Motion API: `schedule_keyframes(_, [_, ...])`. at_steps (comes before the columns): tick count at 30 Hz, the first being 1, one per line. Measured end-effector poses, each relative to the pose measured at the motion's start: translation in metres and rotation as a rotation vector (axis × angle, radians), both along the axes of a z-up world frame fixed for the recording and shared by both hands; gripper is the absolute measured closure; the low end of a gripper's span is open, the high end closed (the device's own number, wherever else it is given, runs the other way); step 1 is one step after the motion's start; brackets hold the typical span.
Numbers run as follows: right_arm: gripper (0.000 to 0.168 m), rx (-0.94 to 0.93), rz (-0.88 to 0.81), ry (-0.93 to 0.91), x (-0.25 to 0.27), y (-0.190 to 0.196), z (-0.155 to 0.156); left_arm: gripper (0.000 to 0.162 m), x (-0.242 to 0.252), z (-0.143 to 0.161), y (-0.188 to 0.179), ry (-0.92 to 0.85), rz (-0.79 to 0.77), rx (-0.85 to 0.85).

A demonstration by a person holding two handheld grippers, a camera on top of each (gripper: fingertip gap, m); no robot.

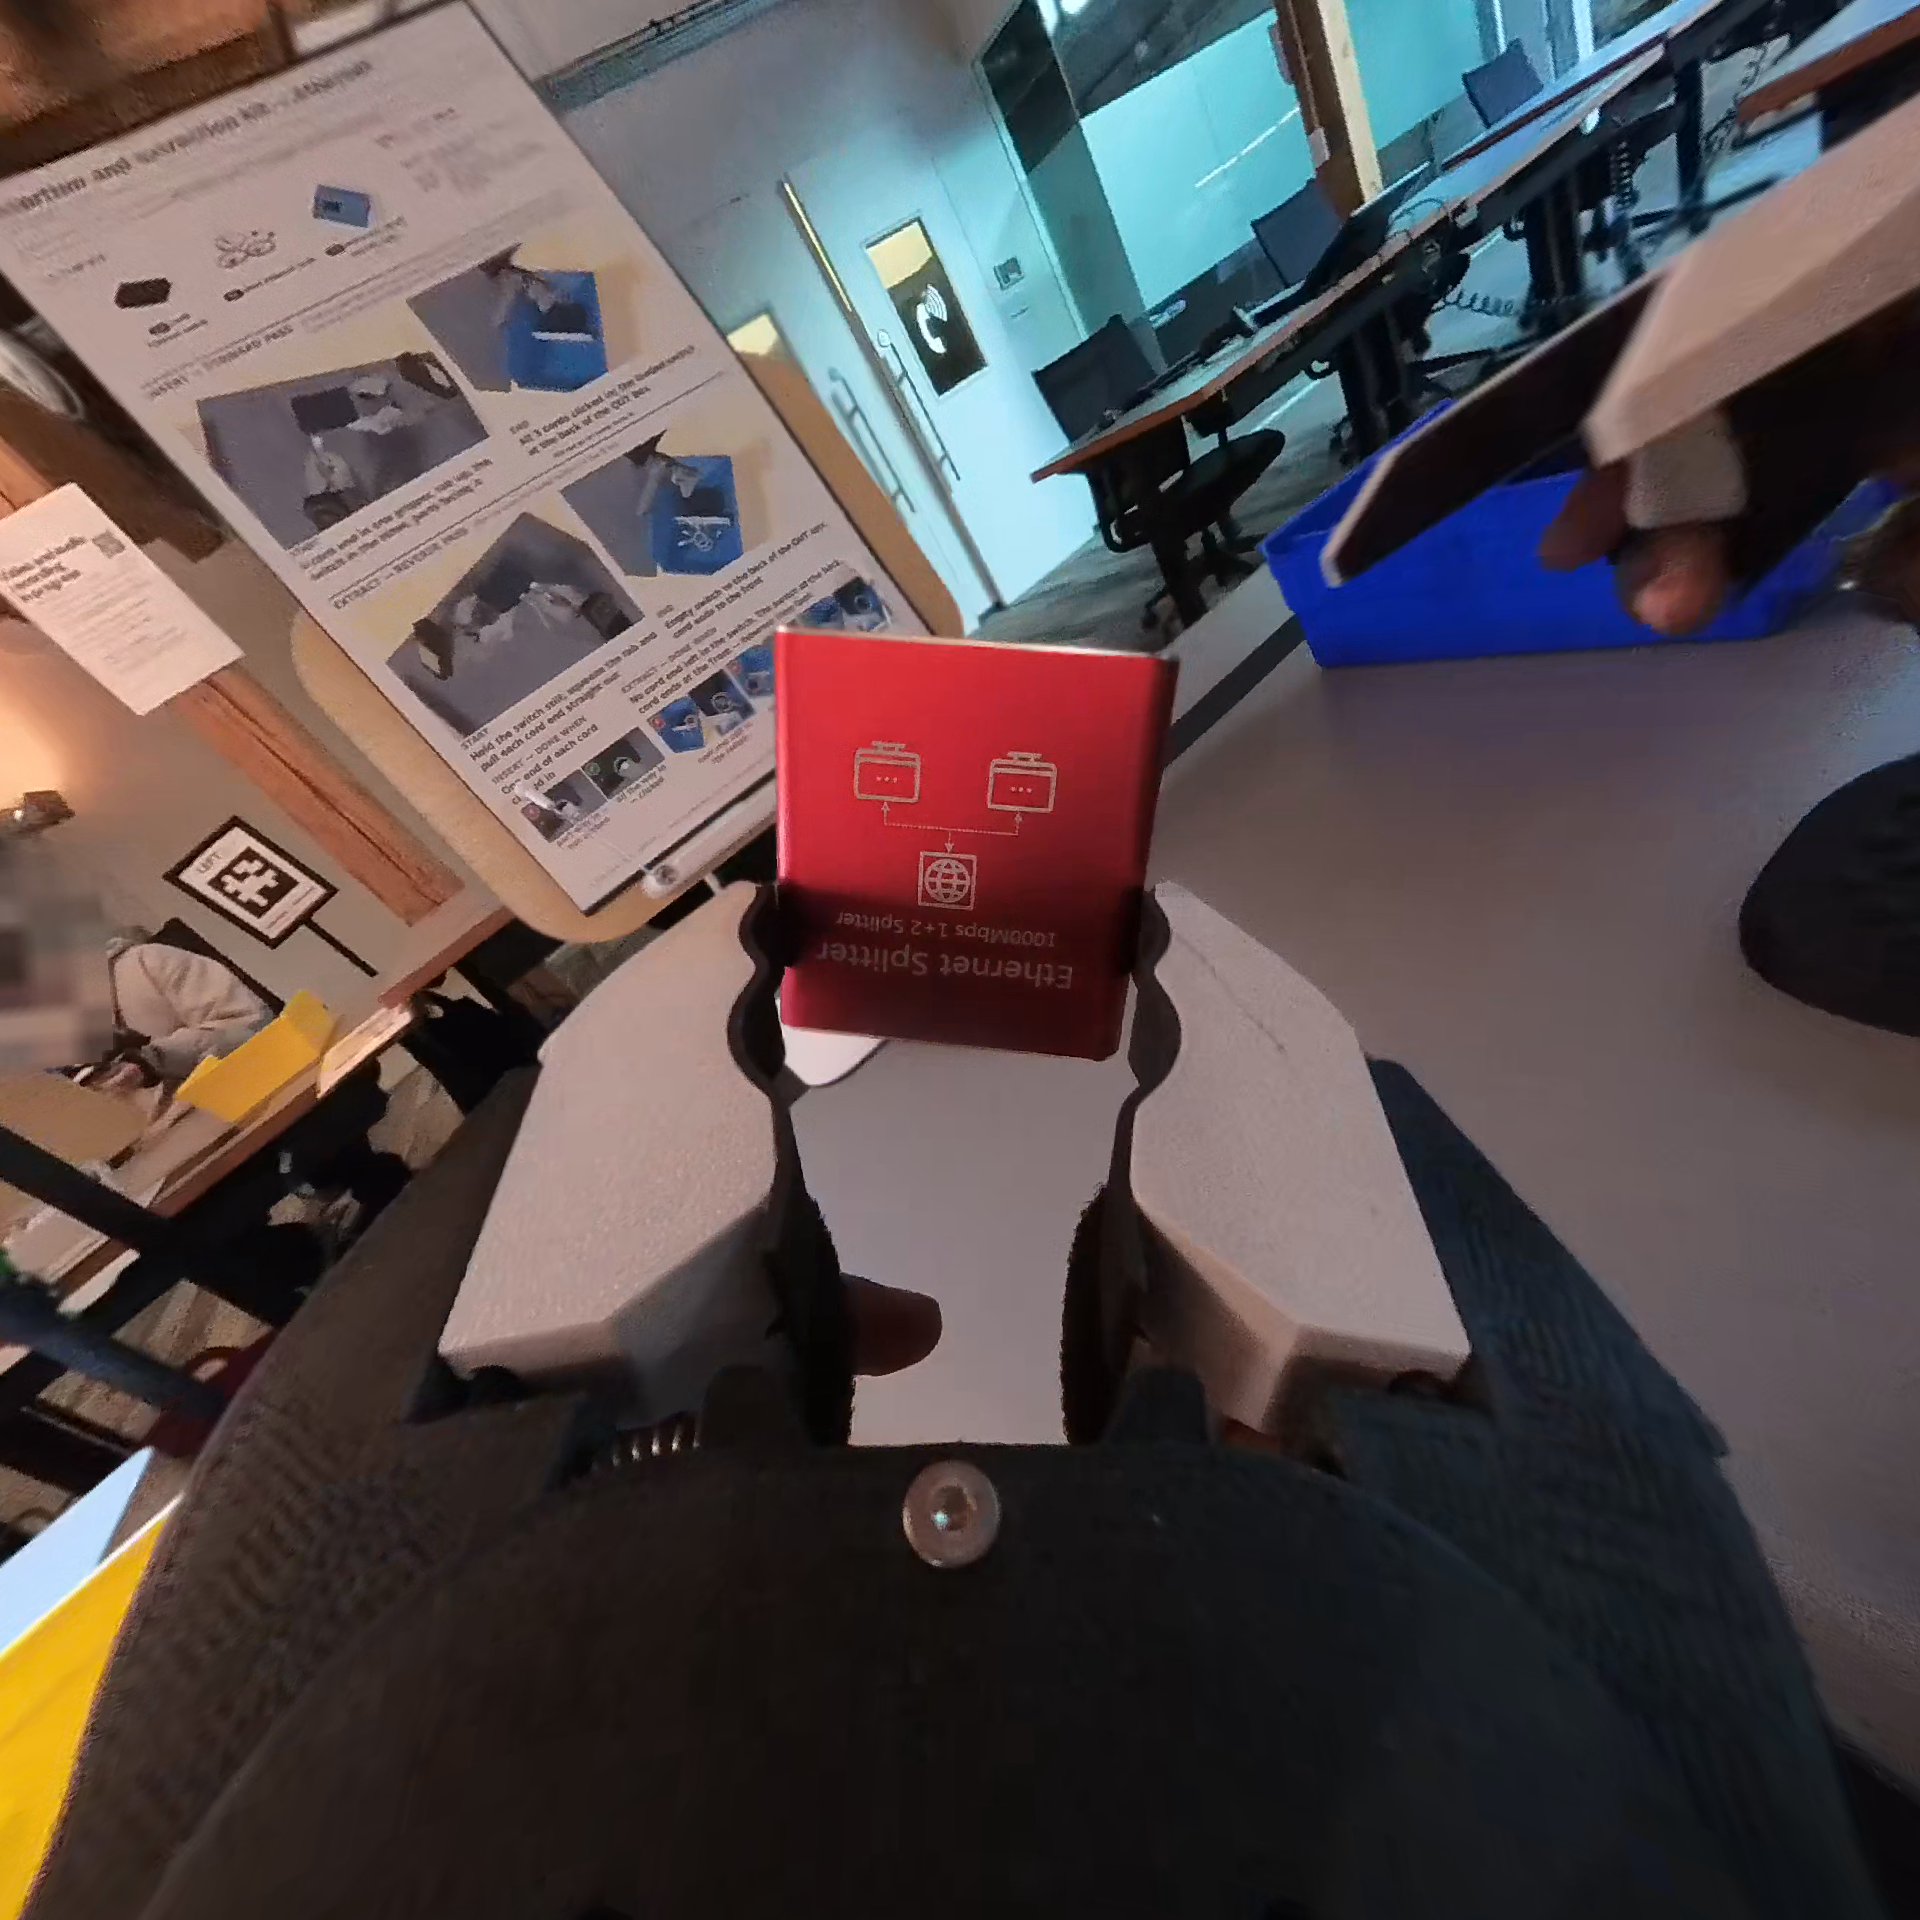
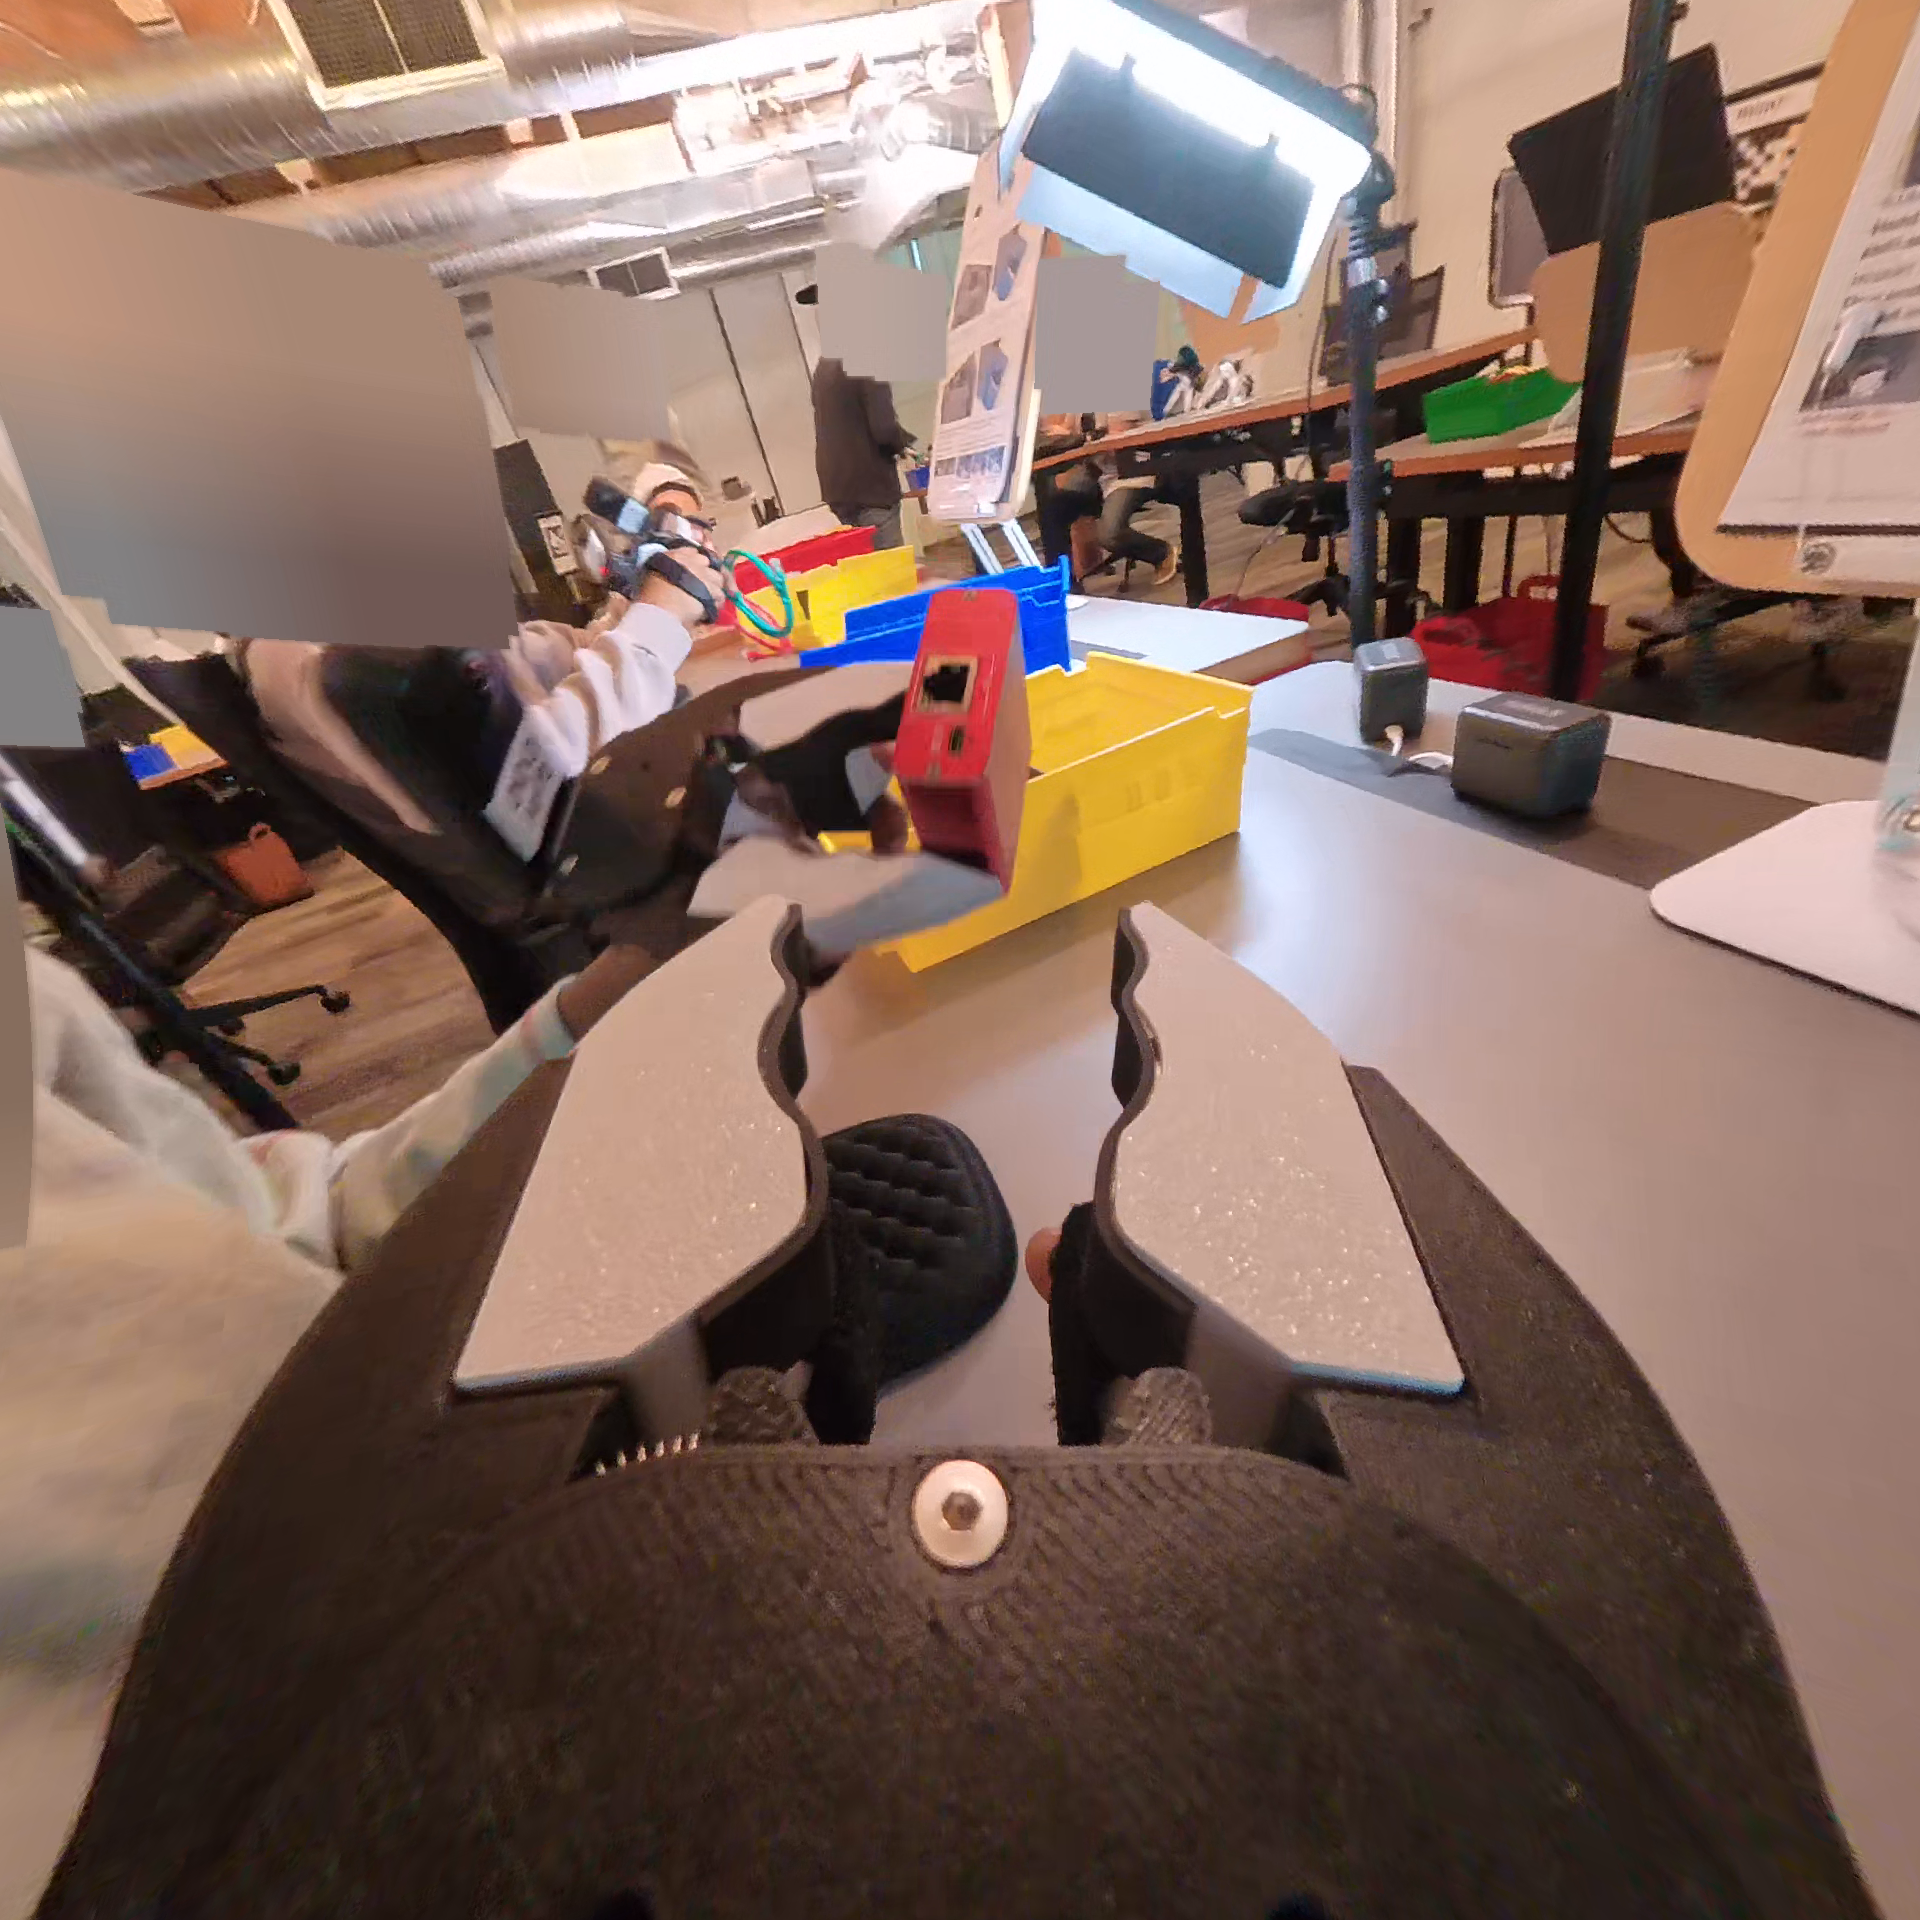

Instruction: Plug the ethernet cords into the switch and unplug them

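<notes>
1. Grey bench (image 2: 1403, 1039) in an open workshop room carries everything near the work; more desks and office chairs fill the floor behind it.
2. Left gripper (image 1: 951, 935): its jaws pinch the red switch (image 1: 966, 842) across its two narrow sides, near the lower end. The box is lifted clear of the bench, its broad printed face turned to the left wrist camera.
3. Right gripper (image 2: 961, 961): jaws spread, nothing between them. It hangs over the bench below and in front of the switch, a clear gap apart.
4. In the right wrist view the switch (image 2: 961, 727) shows an end face with one network port and a smaller socket. No ethernet cord shows in either view, so no plugging has started.
5. Handling, as a judgement: a small rigid metal-looking case, probably light, smooth and rather slippery. The present grip on the narrow sides suits it, leaving the port ends free. Pushing a plug in will shove the box along the jaws, so a firm pinch matters.
6. Behind the switch in the right wrist view sits a yellow bin (image 2: 1122, 790). To its right are two dark grey cubes (image 2: 1527, 753).
7. Right of the switch in the left wrist view lies a blue bin (image 1: 1475, 592); left of it stands an instruction poster (image 1: 416, 436).
</notes>
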State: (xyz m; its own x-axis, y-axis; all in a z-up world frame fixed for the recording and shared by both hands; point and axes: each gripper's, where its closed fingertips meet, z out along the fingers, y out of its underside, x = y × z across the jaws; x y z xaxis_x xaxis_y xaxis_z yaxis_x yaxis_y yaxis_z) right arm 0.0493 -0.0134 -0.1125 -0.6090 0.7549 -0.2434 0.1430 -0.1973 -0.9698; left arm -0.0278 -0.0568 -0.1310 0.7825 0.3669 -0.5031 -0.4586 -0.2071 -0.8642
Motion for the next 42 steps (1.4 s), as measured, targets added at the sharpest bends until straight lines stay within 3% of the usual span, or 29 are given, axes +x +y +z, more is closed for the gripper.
schedule_keyframes(9, [0.122,0.105,-0.001,-0.107,-0.02,-0.018,-0.03,0.097,0.04,-0.029,0.03,0.053,-0.059,-0.085])
schedule_keyframes(11, [0.138,0.139,0.01,-0.13,-0.02,-0.02,-0.039,0.097,0.04,-0.034,0.031,0.079,-0.042,-0.118])
schedule_keyframes(16, [0.141,0.398,-0.024,-0.082,-0.019,-0.009,-0.059,0.101,0.043,-0.059,0.03,0.056,-0.132,-0.273])
schedule_keyframes(19, [0.141,0.501,0.07,-0.049,-0.009,-0.01,-0.061,0.095,0.047,-0.065,0.024,-0.028,-0.27,-0.268])
schedule_keyframes(24, [0.141,0.753,0.325,0.047,0.013,-0.019,-0.066,0.103,0.086,-0.063,0.019,-0.219,-0.609,-0.228])
schedule_keyframes(26, [0.141,0.774,0.439,0.092,0.023,-0.028,-0.063,0.104,0.088,-0.069,0.022,-0.217,-0.617,-0.248])
schedule_keyframes(28, [0.141,0.791,0.493,0.125,0.027,-0.032,-0.06,0.117,0.089,-0.075,0.024,-0.153,-0.607,-0.267])
schedule_keyframes(29, [0.141,0.803,0.503,0.136,0.028,-0.032,-0.059,0.131,0.091,-0.074,0.024,-0.134,-0.611,-0.25])
schedule_keyframes(30, [0.141,0.807,0.514,0.149,0.028,-0.032,-0.058,0.132,0.092,-0.073,0.025,-0.132,-0.615,-0.228])
schedule_keyframes(33, [0.141,0.741,0.503,0.211,0.029,-0.034,-0.046,0.133,0.094,-0.063,0.027,-0.16,-0.596,-0.131])
schedule_keyframes(36, [0.128,0.543,0.29,0.202,0.006,-0.025,-0.027,0.135,0.069,-0.043,0.029,-0.136,-0.393,0.024])
schedule_keyframes(39, [0.065,0.123,0.113,0.131,-0.013,-0.016,-0.01,0.134,0.027,-0.033,0.023,-0.064,-0.018,0.057])
schedule_keyframes(40, [0.052,-0.032,0.087,0.085,-0.017,-0.017,-0.009,0.134,0.02,-0.033,0.023,-0.016,0.066,0.024])
schedule_keyframes(42, [0.05,-0.216,0.033,0.031,-0.024,-0.019,-0.017,0.134,0.021,-0.029,0.027,0.075,0.158,-0.006])
